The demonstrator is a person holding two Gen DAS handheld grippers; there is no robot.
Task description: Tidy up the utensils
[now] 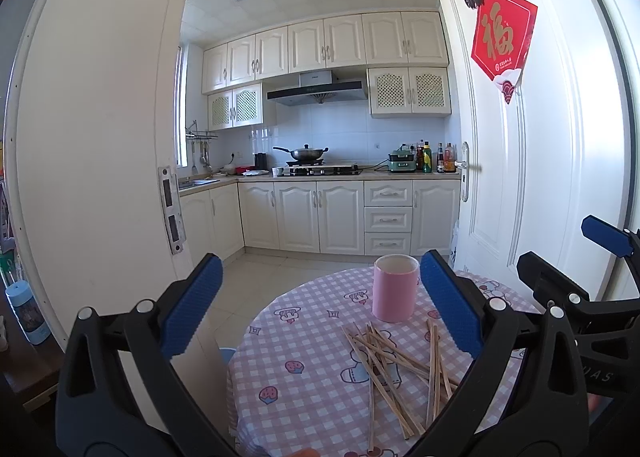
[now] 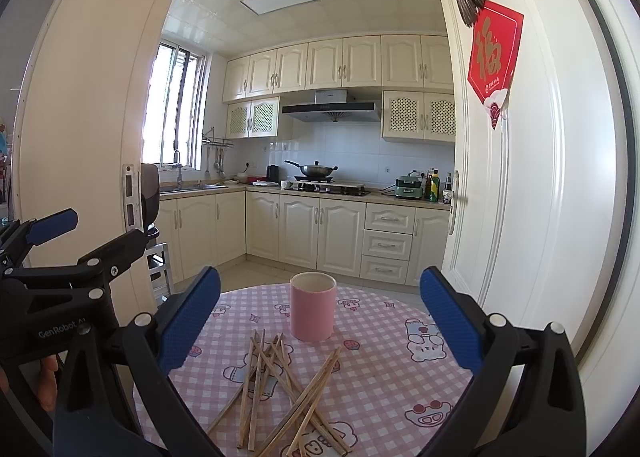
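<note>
Left claw [image 1: 320, 305] is standing wide open, blue pads spread far apart, gripping nothing and touching nothing. It is hovering above the near edge of the tabletop [image 1: 304, 337], which is wearing a pink checked cloth. Right claw [image 2: 320, 313] is likewise gaping wide and empty, hanging above the same cloth.

Landmark: pink cup [image 1: 395, 287], standing upright on the tabletop, mouth open. The chopsticks [image 1: 394, 365] are lying in a loose crossed pile just in front of the cup, flat on the cloth, none inside the cup as far as the rim shows.

View differences: the left wrist view is showing the right claw entering at the far right of the cup, plus a blue bottle [image 1: 28, 311] on a ledge well to the left. The right wrist view is showing the left claw [image 2: 52, 229] well left of the cup, its handle held by fingers [image 2: 46, 377], and a barred window [image 2: 176, 109] behind.
</note>
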